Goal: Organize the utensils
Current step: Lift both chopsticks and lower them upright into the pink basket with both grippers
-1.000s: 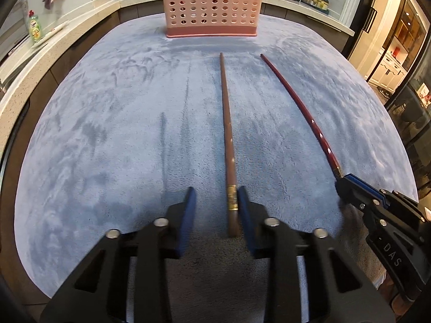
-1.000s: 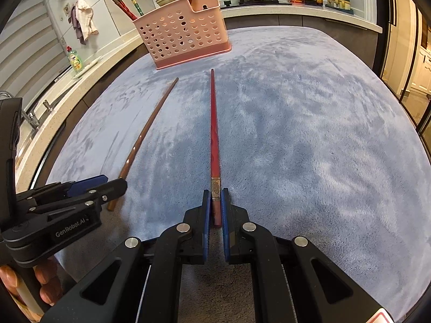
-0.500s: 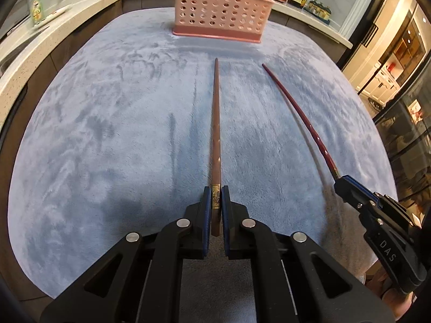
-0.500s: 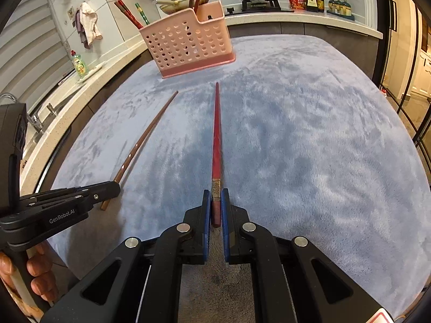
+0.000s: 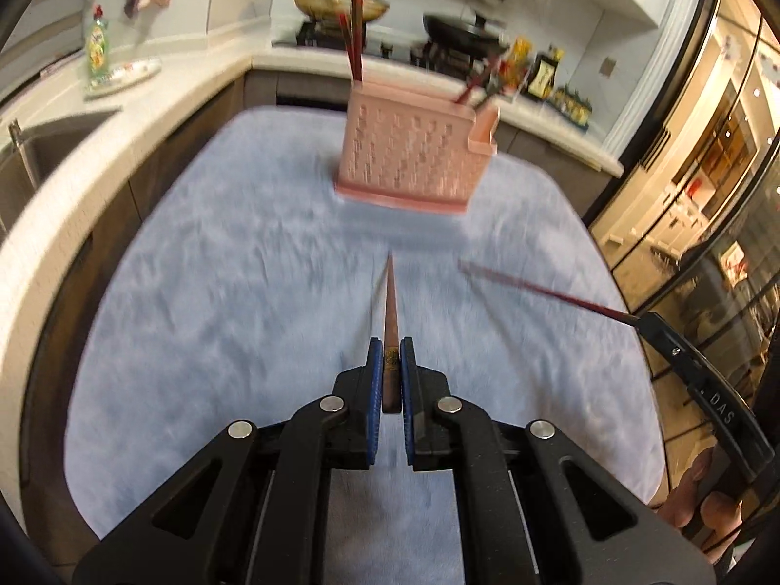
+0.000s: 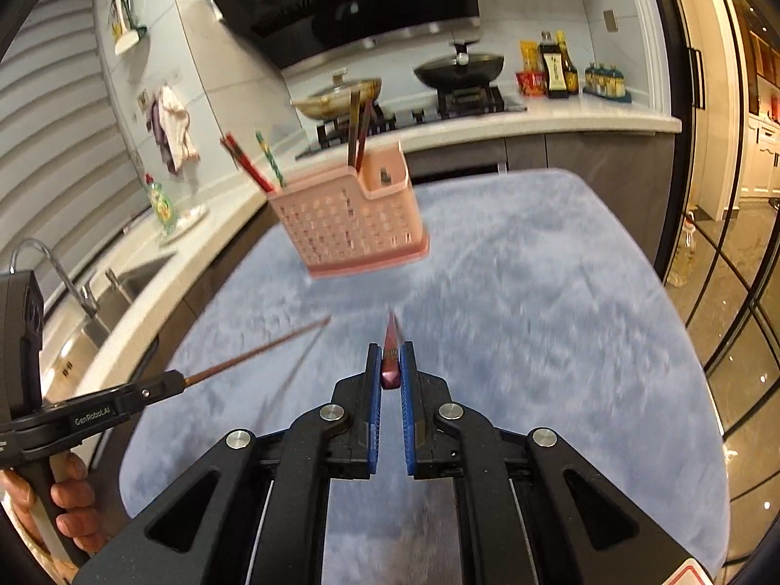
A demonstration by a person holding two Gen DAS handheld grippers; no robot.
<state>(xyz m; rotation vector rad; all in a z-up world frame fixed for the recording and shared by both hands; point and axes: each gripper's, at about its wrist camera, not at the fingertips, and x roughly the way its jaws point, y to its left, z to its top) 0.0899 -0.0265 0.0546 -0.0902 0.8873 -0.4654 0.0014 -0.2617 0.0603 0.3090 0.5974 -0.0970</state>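
My left gripper [image 5: 389, 348] is shut on the thick end of a brown chopstick [image 5: 390, 312], which is lifted off the blue cloth [image 5: 219, 331] and points toward the pink perforated utensil basket [image 5: 412, 156]. My right gripper [image 6: 391, 353] is shut on a dark red chopstick [image 6: 391, 341], also raised and aimed at the basket [image 6: 351, 224]. Each view shows the other gripper at its edge: the right gripper [image 5: 638, 319] with the red chopstick [image 5: 536, 290], the left gripper [image 6: 178, 380] with the brown chopstick [image 6: 258, 353]. Several chopsticks stand in the basket.
A white counter [image 5: 161, 97] wraps the left and far sides, with a sink and tap [image 6: 53, 263], a green bottle [image 5: 96, 44], pans on a stove [image 6: 458, 70] and sauce bottles [image 6: 555, 70]. Glass doors [image 5: 707, 195] close the right side. A person's fingers [image 6: 73, 502] grip the left handle.
The left gripper closed on the brown chopstick. Both grippers then rose and tilted up, lifting both chopsticks off the cloth, so the basket and the kitchen behind it came into view.
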